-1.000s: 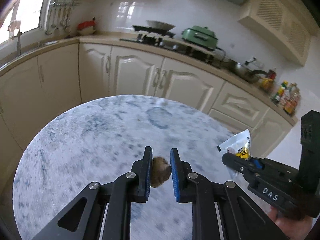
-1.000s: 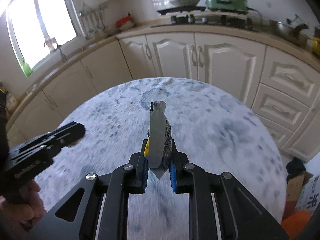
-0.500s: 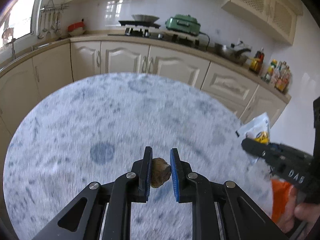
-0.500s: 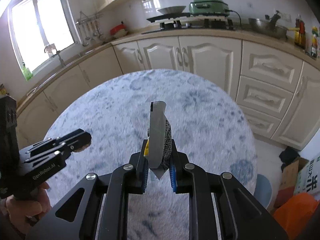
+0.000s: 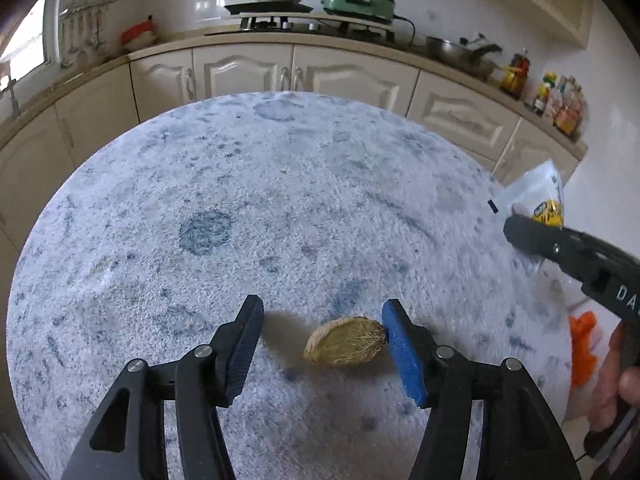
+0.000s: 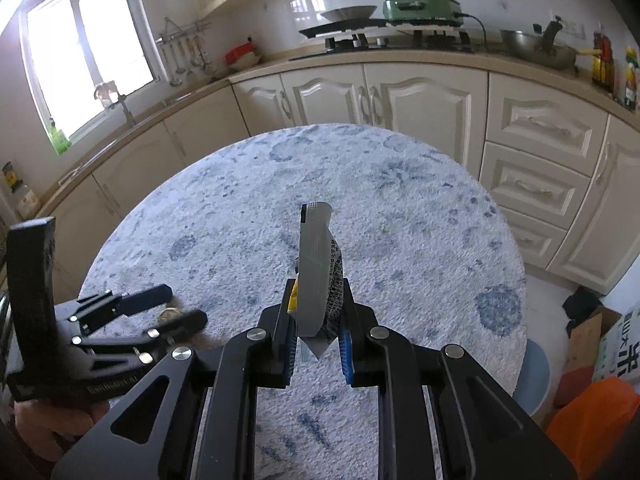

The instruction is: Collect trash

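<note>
A brown fibrous husk piece [image 5: 345, 342] lies on the round blue-white table [image 5: 280, 208], between the spread fingers of my left gripper [image 5: 322, 340], close to the right blue pad. The left gripper is open. It shows in the right wrist view [image 6: 176, 312] at the left, with the husk [image 6: 168, 314] between its fingers. My right gripper [image 6: 316, 338] is shut on a silver-white snack wrapper [image 6: 320, 276] that stands upright above the table. In the left wrist view the right gripper [image 5: 524, 232] and the wrapper [image 5: 536, 196] are at the right edge.
Cream kitchen cabinets [image 6: 400, 96] curve behind the table, with a stove and a green appliance [image 6: 420, 2] on the counter. An orange bin [image 6: 592, 412], a cardboard box [image 6: 616, 344] and a blue stool [image 6: 534, 372] stand on the floor at the right of the table.
My left gripper opened and let go of the husk, which now lies on the table. The right gripper kept hold of the wrapper and moved a little.
</note>
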A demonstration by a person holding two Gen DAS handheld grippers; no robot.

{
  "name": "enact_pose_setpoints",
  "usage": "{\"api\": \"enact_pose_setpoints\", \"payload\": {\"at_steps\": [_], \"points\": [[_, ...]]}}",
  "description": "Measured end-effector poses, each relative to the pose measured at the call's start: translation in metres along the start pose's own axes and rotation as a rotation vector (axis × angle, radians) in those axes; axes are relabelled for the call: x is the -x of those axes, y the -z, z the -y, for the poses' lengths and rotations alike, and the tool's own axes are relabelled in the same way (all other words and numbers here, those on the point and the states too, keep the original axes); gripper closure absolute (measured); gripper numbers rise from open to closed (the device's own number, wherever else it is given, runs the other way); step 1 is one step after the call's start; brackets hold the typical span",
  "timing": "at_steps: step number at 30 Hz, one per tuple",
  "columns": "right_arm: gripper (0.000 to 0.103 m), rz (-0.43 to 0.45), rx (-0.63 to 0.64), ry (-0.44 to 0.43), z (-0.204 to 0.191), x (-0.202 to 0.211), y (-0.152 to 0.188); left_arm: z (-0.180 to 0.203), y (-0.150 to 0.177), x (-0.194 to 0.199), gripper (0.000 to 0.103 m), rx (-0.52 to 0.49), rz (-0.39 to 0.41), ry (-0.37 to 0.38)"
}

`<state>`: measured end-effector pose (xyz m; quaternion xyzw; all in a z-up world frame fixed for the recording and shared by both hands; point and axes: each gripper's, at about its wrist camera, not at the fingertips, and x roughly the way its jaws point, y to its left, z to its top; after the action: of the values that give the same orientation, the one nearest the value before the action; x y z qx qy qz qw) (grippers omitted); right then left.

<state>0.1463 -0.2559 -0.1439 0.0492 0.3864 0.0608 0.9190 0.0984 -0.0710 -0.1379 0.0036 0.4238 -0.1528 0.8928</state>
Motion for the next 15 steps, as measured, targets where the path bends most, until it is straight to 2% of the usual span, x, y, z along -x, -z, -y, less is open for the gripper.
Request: {"api": "enact_pose_setpoints", "payload": {"at_steps": [4, 7, 13, 15], "points": [[0.086, -0.001, -0.003, 0.001, 0.002, 0.003, 0.003, 0.006, 0.006, 0.008, 0.055, -0.007, -0.008, 0.019], [0.086, -0.004, -0.014, 0.0, 0.004, 0.003, 0.005, 0.011, 0.01, 0.012, 0.071, -0.001, -0.015, 0.05], [0.086, -0.005, -0.023, -0.007, 0.009, 0.006, 0.008, 0.01, 0.013, 0.014, 0.073, 0.035, -0.011, 0.104], [0.086, 0.003, -0.03, -0.005, 0.012, 0.01, 0.008, 0.015, 0.012, 0.016, 0.073, 0.029, 0.002, 0.098]]}}
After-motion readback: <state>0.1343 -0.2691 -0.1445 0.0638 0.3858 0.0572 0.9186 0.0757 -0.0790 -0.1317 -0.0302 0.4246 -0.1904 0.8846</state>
